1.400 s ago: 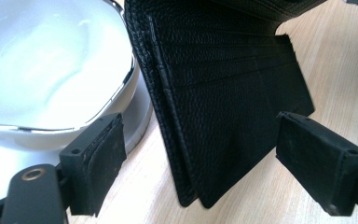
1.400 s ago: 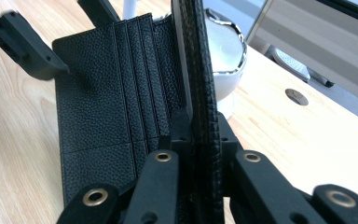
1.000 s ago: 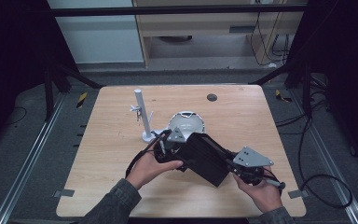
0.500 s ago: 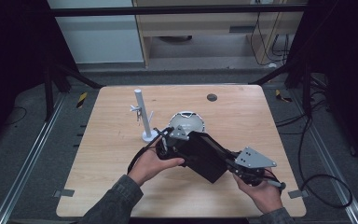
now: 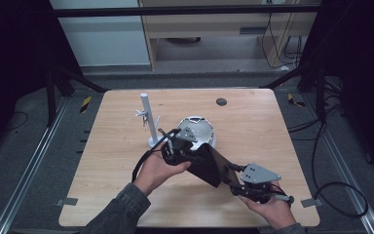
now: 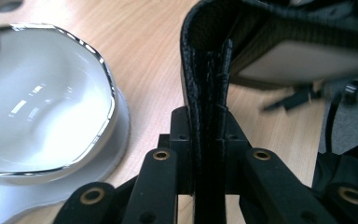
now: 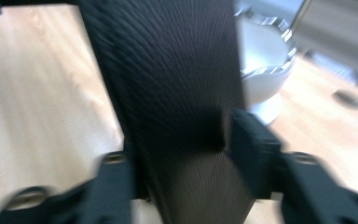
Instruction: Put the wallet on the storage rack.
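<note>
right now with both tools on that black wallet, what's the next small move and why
Probably draw the right tool back off the black wallet. The left tool is clamped on the wallet's folded edge, its jaws having just closed. The right tool's jaws have just been opening; the wallet is between them but seems no longer pinched. The wallet hangs between both tools beside the white bowl.

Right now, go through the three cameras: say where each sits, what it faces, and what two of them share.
High view: above the person's side, looking forward and down on the table; both hands, left gripper, right gripper.
Left gripper view: along its jaws, clamped on the black pouch, just closing.
Right gripper view: blurred jaws beside the pouch, just opening.
Shared: pouch and white bowl.
</note>
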A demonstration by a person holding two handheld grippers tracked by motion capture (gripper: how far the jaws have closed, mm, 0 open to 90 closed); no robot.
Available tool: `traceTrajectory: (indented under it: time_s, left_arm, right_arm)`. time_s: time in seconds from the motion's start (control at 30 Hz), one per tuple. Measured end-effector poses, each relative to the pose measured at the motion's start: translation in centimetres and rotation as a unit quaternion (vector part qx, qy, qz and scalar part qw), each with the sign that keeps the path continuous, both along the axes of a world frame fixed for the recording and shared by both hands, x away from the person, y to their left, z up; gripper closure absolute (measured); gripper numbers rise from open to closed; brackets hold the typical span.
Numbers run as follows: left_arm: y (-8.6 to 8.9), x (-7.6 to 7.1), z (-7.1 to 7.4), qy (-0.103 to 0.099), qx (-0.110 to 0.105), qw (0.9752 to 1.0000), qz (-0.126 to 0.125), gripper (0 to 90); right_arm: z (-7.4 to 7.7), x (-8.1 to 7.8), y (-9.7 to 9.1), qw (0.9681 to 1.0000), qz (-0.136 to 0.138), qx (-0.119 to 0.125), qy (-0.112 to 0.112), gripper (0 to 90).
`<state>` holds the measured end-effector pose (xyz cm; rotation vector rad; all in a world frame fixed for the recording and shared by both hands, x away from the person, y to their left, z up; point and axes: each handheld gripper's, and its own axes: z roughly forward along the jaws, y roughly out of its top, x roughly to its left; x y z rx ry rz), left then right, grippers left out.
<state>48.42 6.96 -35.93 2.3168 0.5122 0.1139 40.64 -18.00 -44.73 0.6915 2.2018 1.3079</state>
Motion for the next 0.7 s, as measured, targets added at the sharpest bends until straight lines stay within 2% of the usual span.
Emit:
traceTrajectory:
  time_s: [0.07, 0.13, 0.2, 0.23, 0.3, 0.33, 0.37, 0.43, 0.47, 0.5, 0.53, 0.57, 0.63, 0.7]
  left_arm:
    - [0.1, 0.0, 0.8, -0.007, 0.018, 0.9998, 0.011, 79.9]
    - [0.3, 0.2, 1.4, -0.010, 0.019, 0.9996, 0.016, 79.9]
    - [0.4, 0.2, 1.7, -0.011, 0.018, 0.9996, 0.020, 79.9]
    - [0.8, 0.4, 2.3, -0.012, 0.020, 0.9995, 0.023, 79.9]
    - [1.2, 0.5, 2.8, -0.012, 0.018, 0.9993, 0.030, 79.9]
    - [1.2, 0.5, 2.8, -0.012, 0.018, 0.9993, 0.030, 79.9]
    - [1.6, 0.6, 3.4, -0.006, 0.014, 0.9993, 0.033, 79.9]
    - [1.9, 0.6, 4.1, -0.003, 0.009, 0.9992, 0.038, 79.9]
    - [1.9, 0.6, 4.1, -0.003, 0.009, 0.9992, 0.038, 79.9]
    - [2.2, 0.6, 4.9, -0.010, 0.011, 0.9990, 0.042, 79.9]
    - [2.2, 0.6, 4.9, -0.010, 0.011, 0.9990, 0.042, 79.8]
    - [2.4, 0.6, 5.6, -0.013, 0.010, 0.9987, 0.047, 79.9]
    - [2.6, 0.7, 6.1, -0.012, 0.009, 0.9987, 0.049, 79.8]
    - [2.8, 0.9, 6.9, -0.011, 0.004, 0.9985, 0.054, 79.9]
  right_arm:
    - [-0.7, 0.1, 0.1, 0.9997, 0.000, -0.006, 0.022, 34.5]
    - [-1.3, 0.0, 0.1, 0.9994, 0.003, -0.012, 0.034, 25.3]
    - [-1.6, 0.0, 0.1, 0.9990, 0.005, -0.017, 0.040, 22.9]
    - [-2.1, 0.1, -0.3, 0.9986, -0.001, -0.017, 0.051, 19.5]
    - [-2.5, 0.4, -0.9, 0.9977, -0.016, -0.007, 0.065, 18.4]
    - [-2.5, 0.4, -0.9, 0.9977, -0.016, -0.007, 0.065, 18.4]
    - [-2.9, 0.7, -1.5, 0.9964, -0.036, 0.006, 0.077, 16.7]
    - [-3.2, 1.2, -2.1, 0.9941, -0.060, 0.015, 0.090, 15.6]
    - [-3.2, 1.2, -2.1, 0.9941, -0.060, 0.015, 0.090, 15.6]
    - [-3.4, 1.6, -2.6, 0.9904, -0.092, 0.022, 0.101, 15.3]
    - [-3.4, 1.6, -2.6, 0.9904, -0.092, 0.022, 0.101, 15.3]
    - [-3.6, 2.0, -3.1, 0.9873, -0.115, 0.024, 0.107, 14.2]
    - [-3.7, 2.1, -3.3, 0.9865, -0.122, 0.024, 0.107, 13.8]
    - [-3.9, 2.5, -3.9, 0.9828, -0.144, 0.025, 0.113, 13.4]
